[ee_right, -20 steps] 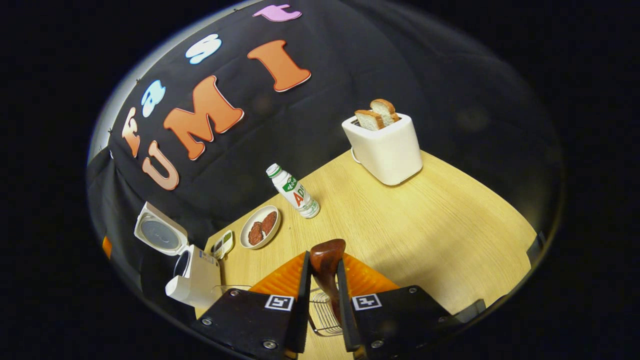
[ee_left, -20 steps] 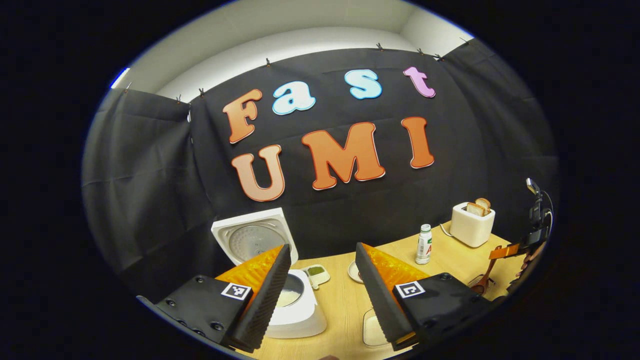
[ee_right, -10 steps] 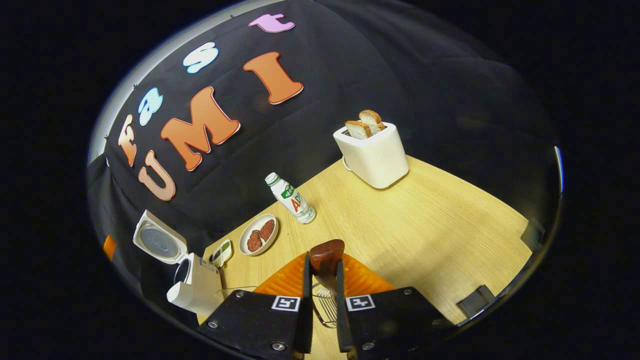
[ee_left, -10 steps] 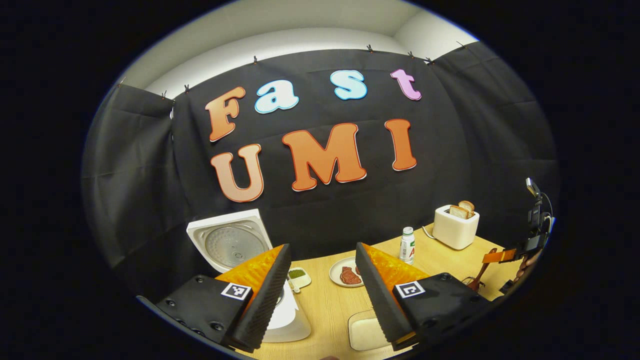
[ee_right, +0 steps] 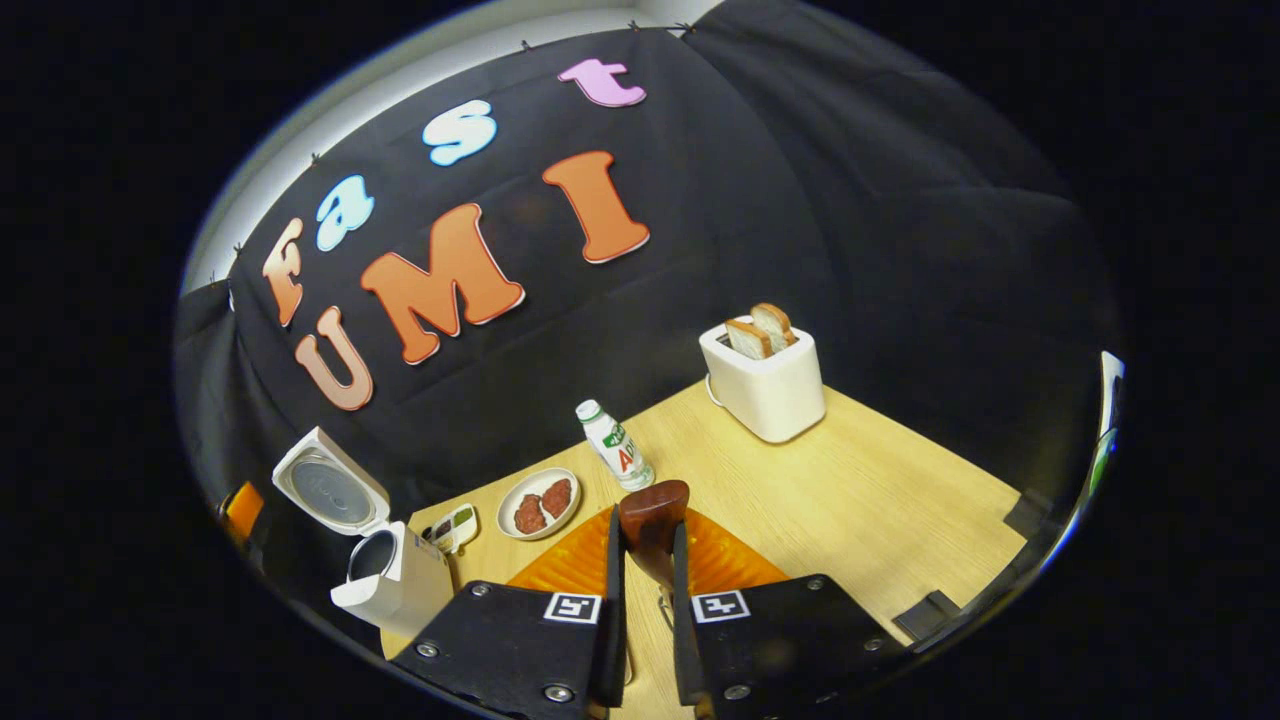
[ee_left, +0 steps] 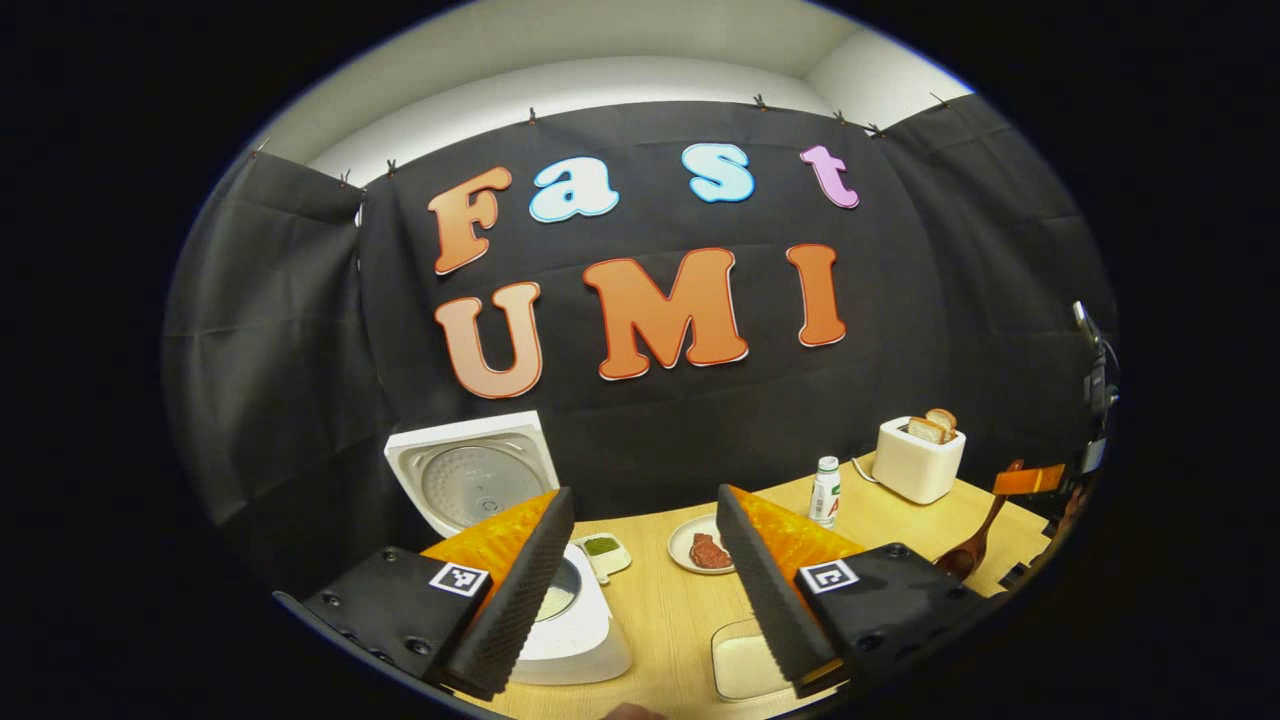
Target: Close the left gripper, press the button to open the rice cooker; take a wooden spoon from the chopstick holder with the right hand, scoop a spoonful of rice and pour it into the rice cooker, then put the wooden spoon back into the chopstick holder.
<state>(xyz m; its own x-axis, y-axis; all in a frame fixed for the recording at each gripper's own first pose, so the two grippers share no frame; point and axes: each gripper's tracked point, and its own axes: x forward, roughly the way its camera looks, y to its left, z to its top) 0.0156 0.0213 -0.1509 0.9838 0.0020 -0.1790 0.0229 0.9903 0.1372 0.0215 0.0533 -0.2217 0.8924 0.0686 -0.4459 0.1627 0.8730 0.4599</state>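
Wooden spoon [ee_right: 652, 520] clamped by its handle end between both fingers of right gripper [ee_right: 645, 600], lifted higher off the bench [ee_right: 880, 480] than half a second ago; wire chopstick holder seen under the fingers in the earlier right gripper view, now out of frame. Same spoon seen from left gripper view [ee_left: 975, 540] hanging bowl-down at far right, clear of the bench, under the distant right gripper [ee_left: 1030, 480]. Means: extraction from holder judged complete, scoop step next.

Rice cooker [ee_left: 570, 625] at left of bench, lid [ee_left: 475, 480] standing open, pot exposed with something pale inside. Button step evidently done. Also seen in right gripper view [ee_right: 390, 590], far left, well apart from spoon.

Left gripper [ee_left: 640, 590] idle above bench, jaws spread wide, gripping nothing; view drifted only slightly over the last second, cooker and clear rice container [ee_left: 745, 660] staying just beneath its fingers.

Rice container holds white contents, sits on bench just right of cooker. Next move judged: carry spoon across bench leftward, dip bowl into container. Risk: grip near the handle end, so bowl may swing or twist when pushed into rice.

Other items untouched: plate of meat [ee_right: 540, 503], small sauce dish [ee_right: 452, 525], bottle [ee_right: 618, 460], toaster with bread [ee_right: 765, 385], all toward the back of the bench
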